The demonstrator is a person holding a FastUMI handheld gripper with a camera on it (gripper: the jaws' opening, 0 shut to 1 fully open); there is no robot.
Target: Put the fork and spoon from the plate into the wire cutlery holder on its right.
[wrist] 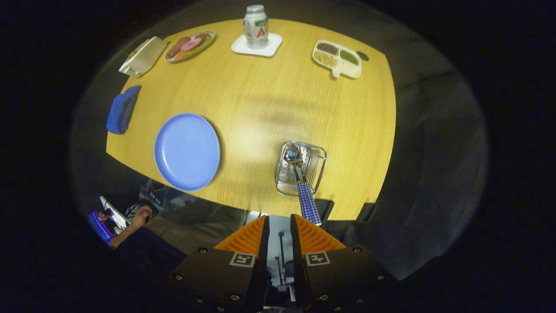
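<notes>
The round blue plate (pixel 186 151) lies bare on the wooden table (pixel 260 108), far below me and to the left of my fingers. To its right stands the wire cutlery holder (pixel 300 167). Shiny cutlery ends (pixel 292 153) rest inside it, and a blue checked handle (pixel 307 203) leans out over its near rim. I cannot tell the fork from the spoon there. My gripper (pixel 279 217) hovers high above the table's near edge, with the holder just ahead of it. It is open by a narrow gap, with nothing between the fingers.
Along the far side stand a bottle (pixel 256 26) on a white coaster, a divided tray of grains (pixel 336 58), an oval food dish (pixel 190 45) and a white box (pixel 142 56). A blue cloth (pixel 123 108) lies at the left edge. A person's hand (pixel 141 216) rests below the near edge.
</notes>
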